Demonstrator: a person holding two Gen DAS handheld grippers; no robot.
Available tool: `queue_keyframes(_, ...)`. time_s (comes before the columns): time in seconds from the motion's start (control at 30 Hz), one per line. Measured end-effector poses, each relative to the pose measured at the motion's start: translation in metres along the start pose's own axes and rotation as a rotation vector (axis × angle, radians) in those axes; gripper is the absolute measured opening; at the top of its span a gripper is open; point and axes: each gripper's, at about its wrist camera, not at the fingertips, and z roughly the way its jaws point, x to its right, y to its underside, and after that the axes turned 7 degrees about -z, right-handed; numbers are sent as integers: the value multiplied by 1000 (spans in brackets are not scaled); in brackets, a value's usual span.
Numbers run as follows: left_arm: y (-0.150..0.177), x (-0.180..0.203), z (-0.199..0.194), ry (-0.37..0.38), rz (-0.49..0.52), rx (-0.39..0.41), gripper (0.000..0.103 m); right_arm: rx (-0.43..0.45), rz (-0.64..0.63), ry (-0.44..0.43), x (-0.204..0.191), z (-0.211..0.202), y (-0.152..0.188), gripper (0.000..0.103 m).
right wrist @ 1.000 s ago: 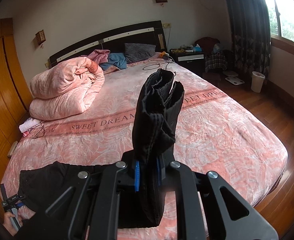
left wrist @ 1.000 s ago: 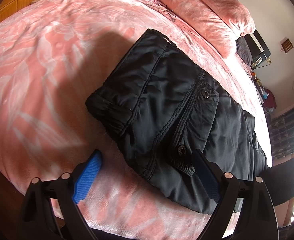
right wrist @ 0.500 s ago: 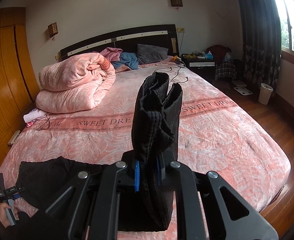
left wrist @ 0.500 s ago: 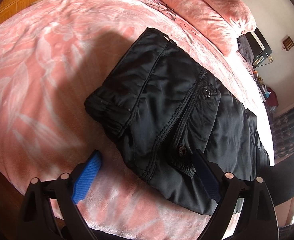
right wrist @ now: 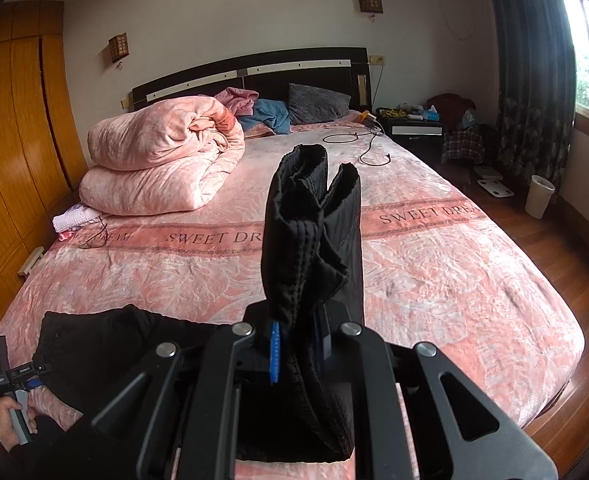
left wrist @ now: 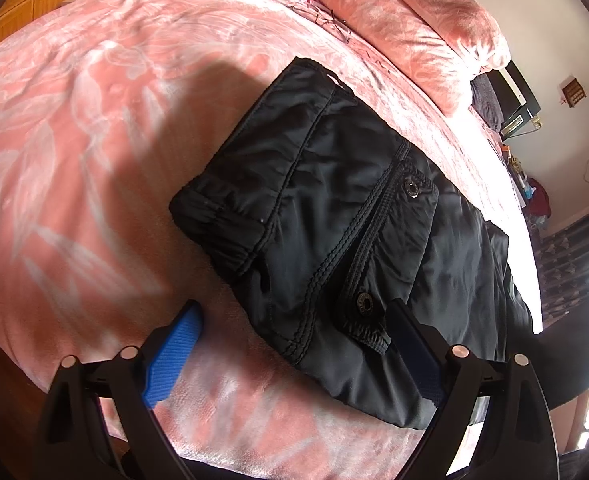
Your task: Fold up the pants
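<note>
Black pants [left wrist: 334, 216] lie on the pink bedspread [left wrist: 94, 120], waist end with snap pockets toward me. My left gripper [left wrist: 294, 354] hovers open at their near edge. Its left blue pad [left wrist: 174, 352] is over bare bedspread and its right pad [left wrist: 414, 356] is over the pocket corner, pressing nothing. In the right wrist view my right gripper [right wrist: 298, 354] is shut on the pants' leg ends [right wrist: 310, 232], which stand up above its fingers. The rest of the pants [right wrist: 106, 344] lies at lower left, beside the left gripper [right wrist: 14, 372] in a hand [right wrist: 8, 420].
A rolled pink quilt [right wrist: 162, 160] sits at the bed's far left, with pillows [right wrist: 314, 104] at the headboard and a cable [right wrist: 358, 144] on the bedspread. A wooden wardrobe [right wrist: 10, 160] lines the left side. A nightstand [right wrist: 414, 124] and white bin [right wrist: 538, 196] stand to the right.
The right gripper has moved sideways across the bed with the leg ends still in it, and its view has rolled a little. The left gripper has stayed in place, open.
</note>
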Motion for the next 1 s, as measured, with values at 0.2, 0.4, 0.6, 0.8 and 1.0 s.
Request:
queue_keyframes(0.2, 1, -3, -3, 12, -5, 0, 93, -20, -36, -17, -22, 9, -1, 11)
queue_keyframes(0.4, 1, -5, -3, 21, -8, -4, 94, -40, -73, -35, -44, 14, 0, 11)
queue_keyframes(0.6, 1, -8, -3, 38, -19, -9, 95, -74, -133, -42, -69, 24, 6, 11)
queue_keyframes(0.8, 1, -10, -3, 49, -21, -15, 96, -120, -189, -54, -98, 41, 16, 11)
queue_keyframes(1.0, 0, -13, -4, 70, -29, -17, 96, -167, -241, -61, -130, 56, 29, 11)
